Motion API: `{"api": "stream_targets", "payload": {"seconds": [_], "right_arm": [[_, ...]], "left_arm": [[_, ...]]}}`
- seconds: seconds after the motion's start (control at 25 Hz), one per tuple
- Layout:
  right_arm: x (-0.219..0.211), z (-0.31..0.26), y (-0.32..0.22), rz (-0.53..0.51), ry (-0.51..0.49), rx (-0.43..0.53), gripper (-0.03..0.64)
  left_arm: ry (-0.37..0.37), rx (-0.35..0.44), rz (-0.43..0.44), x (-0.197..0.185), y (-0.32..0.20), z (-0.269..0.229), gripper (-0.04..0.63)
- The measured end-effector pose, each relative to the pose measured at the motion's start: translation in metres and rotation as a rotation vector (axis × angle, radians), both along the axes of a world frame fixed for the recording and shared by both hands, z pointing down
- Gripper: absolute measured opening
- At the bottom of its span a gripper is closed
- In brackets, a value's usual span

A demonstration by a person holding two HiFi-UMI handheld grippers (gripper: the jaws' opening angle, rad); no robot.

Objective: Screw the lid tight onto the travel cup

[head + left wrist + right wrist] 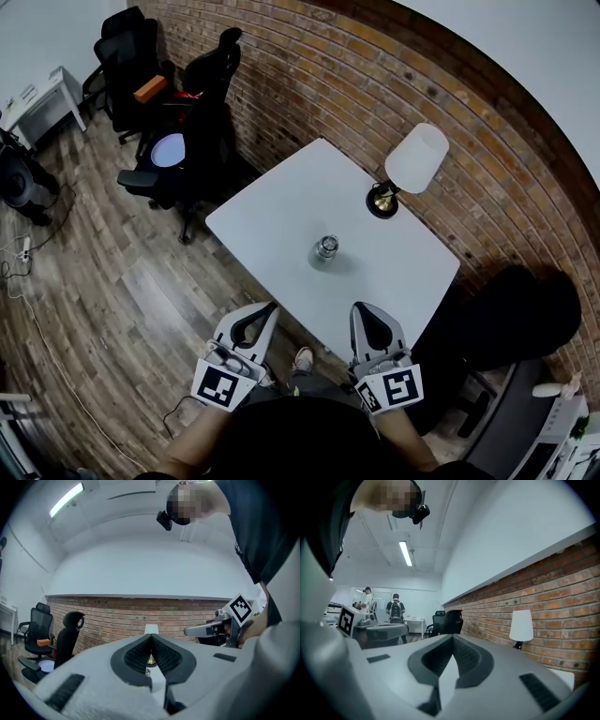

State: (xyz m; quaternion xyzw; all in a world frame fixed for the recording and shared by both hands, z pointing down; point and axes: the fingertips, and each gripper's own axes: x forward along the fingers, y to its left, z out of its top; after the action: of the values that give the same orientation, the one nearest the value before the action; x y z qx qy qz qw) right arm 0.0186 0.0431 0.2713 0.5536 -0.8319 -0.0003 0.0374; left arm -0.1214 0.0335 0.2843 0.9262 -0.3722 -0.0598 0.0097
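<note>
Your left gripper [268, 309] sits at the lower middle of the head view, jaws pressed together on nothing; your right gripper [362, 309], just right of it, is likewise closed and empty. The travel cup [325, 248] stands upright on the white table [281, 206] at the frame's centre, well apart from both; it's too small to tell how its lid sits. In the left gripper view the closed jaws hide nearly all of it.
</note>
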Motion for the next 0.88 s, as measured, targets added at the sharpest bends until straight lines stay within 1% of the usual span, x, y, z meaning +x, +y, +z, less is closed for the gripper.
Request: {"api": "stream_targets", "payload": {"seconds": [0.12,0.24,0.44,0.64,0.76,0.88], "right_arm": [[0.009,0.005,-0.005,0.012,0.016,-0.006,0.014],[0.018,0.010,-0.013,0.025,0.028,-0.012,0.014],[0.031,0.026,-0.029,0.036,0.056,-0.039,0.014],[0.037,0.049,-0.045,0.026,0.058,-0.071,0.014],[0.041,0.066,-0.055,0.015,0.063,-0.097,0.014],[0.047,0.086,-0.066,0.028,0.075,-0.125,0.014]], "left_arm": [[-0.007,0.011,0.019,0.013,-0.007,-0.002,0.023],[-0.022,-0.018,0.042,0.024,-0.012,0.007,0.023],[-0.039,-0.066,0.047,0.033,-0.028,0.025,0.023],[-0.068,-0.089,0.051,0.045,-0.048,0.041,0.023],[-0.095,-0.097,0.060,0.053,-0.057,0.047,0.023],[-0.132,-0.112,0.073,0.059,-0.067,0.057,0.023]]}}
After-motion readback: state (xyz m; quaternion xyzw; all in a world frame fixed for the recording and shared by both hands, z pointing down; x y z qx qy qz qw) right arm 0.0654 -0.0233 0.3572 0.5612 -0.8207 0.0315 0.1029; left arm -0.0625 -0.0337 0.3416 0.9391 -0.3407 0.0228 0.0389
